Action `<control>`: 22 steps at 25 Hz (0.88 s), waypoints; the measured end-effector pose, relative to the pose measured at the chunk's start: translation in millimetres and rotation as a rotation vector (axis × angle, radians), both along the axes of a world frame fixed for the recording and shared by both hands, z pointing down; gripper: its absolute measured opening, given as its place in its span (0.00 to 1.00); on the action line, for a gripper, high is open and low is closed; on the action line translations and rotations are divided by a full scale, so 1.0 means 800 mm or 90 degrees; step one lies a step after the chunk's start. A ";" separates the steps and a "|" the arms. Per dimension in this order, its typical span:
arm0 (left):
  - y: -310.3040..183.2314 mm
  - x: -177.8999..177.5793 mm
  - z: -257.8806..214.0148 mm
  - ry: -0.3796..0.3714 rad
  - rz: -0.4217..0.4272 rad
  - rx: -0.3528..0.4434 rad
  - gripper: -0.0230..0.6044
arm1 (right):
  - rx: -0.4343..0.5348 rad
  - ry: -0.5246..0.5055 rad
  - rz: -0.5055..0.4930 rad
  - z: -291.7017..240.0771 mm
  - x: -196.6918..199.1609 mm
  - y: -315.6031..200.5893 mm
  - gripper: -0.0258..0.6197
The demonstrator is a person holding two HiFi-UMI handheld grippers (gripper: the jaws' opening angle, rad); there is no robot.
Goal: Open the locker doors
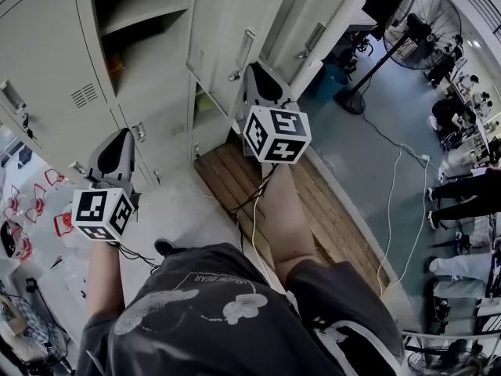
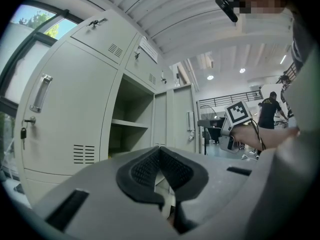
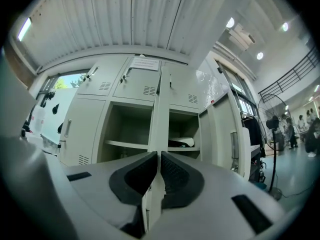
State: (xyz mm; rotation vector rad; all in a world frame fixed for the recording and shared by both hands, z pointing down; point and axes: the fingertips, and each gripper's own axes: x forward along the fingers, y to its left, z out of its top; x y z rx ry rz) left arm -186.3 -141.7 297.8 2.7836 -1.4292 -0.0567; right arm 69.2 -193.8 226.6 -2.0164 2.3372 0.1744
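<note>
**Lockers: two middle bays open, both grippers empty**

- Lockers point(image 3: 160, 114): pale grey bank straight ahead of the right gripper. Two middle compartments stand open, left point(image 3: 127, 126) and right point(image 3: 184, 126), each with a shelf.
- A dark and white item point(image 3: 181, 142) lies on the right compartment's shelf; can't tell what it is.
- Open door point(image 3: 226, 134) is swung out at the right. Closed door point(image 3: 82, 129), with handle and vent, is left of the open compartments. The top-row doors are shut.
- Right gripper point(image 3: 159, 155): level, facing the post between the compartments. Fingers are all but pressed together with a thin slit, pinching nothing.
- Left gripper point(image 2: 160, 150): off to the left, near the closed door. Fingers are pressed together, pinching nothing.
- Wooden pallet point(image 1: 313, 202) lies on the floor by the lockers. Standing fan point(image 1: 427, 18) is well off to the right.
</note>
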 end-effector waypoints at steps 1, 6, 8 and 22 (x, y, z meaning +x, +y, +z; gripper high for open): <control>0.000 0.000 0.000 0.000 0.000 0.000 0.05 | -0.001 -0.004 0.004 0.000 0.004 -0.002 0.11; 0.003 -0.005 0.002 0.003 -0.004 -0.002 0.05 | -0.004 -0.011 0.008 -0.002 0.017 -0.008 0.10; 0.005 -0.007 0.002 0.003 -0.006 -0.002 0.05 | -0.008 -0.013 0.011 -0.001 0.021 -0.009 0.10; 0.028 -0.022 -0.017 0.016 -0.031 0.021 0.05 | 0.068 -0.011 -0.013 -0.036 0.002 0.045 0.09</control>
